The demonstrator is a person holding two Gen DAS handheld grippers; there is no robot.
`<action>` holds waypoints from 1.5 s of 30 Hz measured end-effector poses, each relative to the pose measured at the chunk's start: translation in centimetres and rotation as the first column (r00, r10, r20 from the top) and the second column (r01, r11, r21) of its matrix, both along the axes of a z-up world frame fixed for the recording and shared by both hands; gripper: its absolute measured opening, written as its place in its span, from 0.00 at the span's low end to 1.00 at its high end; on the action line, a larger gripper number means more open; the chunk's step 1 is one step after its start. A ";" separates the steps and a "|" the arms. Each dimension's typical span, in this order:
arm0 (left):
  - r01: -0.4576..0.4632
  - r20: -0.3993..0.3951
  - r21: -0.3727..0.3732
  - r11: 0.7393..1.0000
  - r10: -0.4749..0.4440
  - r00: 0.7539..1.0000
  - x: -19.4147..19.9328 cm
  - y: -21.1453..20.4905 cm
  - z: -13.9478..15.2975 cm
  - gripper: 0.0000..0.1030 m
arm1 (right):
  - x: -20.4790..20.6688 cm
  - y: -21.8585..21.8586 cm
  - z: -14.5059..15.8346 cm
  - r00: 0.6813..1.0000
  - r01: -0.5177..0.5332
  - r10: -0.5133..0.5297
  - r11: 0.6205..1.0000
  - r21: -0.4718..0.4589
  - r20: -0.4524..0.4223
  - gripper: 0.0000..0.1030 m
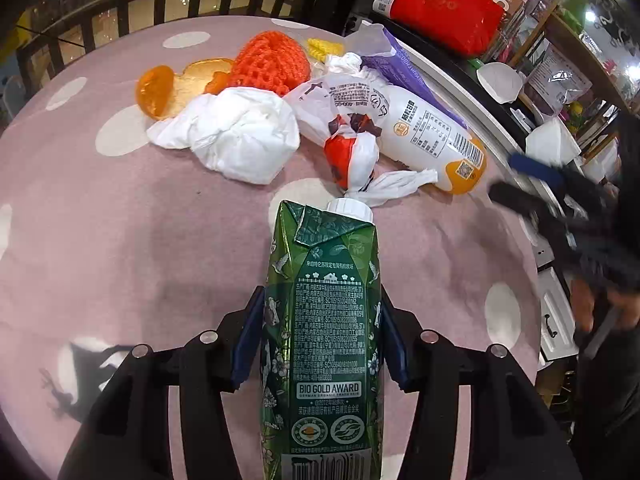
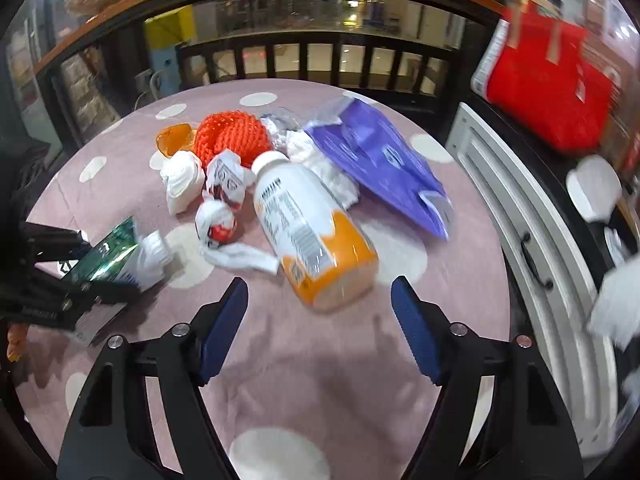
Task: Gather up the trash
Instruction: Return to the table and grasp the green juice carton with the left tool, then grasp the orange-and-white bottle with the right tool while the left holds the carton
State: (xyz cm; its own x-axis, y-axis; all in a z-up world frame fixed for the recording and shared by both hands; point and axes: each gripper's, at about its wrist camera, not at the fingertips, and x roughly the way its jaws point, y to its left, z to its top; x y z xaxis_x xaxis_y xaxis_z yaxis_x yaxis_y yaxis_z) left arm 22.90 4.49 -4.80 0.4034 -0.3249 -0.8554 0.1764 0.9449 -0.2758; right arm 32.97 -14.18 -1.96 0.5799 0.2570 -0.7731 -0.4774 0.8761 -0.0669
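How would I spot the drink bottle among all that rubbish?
On the round pink table with white dots, look at the near edge of the trash pile, beside the purple bag. The bottle lies on its side; alone there it is rigid plastic, white with an orange base and a white cap.

Quick tally: one green carton, one white-and-orange bottle, one purple bag, one orange net, one red bag.

Bare cloth lies before the bottle; litter crowds behind it.
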 end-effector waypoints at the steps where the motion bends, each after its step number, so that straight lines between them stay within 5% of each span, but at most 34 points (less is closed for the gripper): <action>1: 0.001 0.006 0.002 1.000 -0.001 1.000 -0.1 0.0 0.1 0.50 | 0.7 0.6 0.0 1.000 -0.016 0.016 1.000 -0.015 -0.009 0.68; 7: 0.008 0.029 -0.036 0.999 -0.007 1.000 -0.9 0.4 0.6 0.50 | 4.4 3.5 -1.4 0.992 -0.101 0.089 0.985 -0.137 -0.094 0.60; 16: -0.009 0.020 -0.073 0.997 0.010 1.000 -1.2 1.1 -0.1 0.50 | 6.4 6.1 -3.3 0.977 -0.172 0.136 0.957 -0.235 -0.164 0.65; 23: -0.006 0.033 -0.087 0.996 0.009 0.999 -1.4 1.4 0.1 0.50 | 6.1 6.2 -3.9 0.981 -0.139 0.105 0.968 -0.207 -0.165 0.61; 45: 0.133 0.121 -0.123 0.983 -0.118 0.986 -5.5 -5.2 1.8 0.50 | -11.9 -4.9 1.5 0.996 0.087 -0.088 0.994 0.071 0.014 0.60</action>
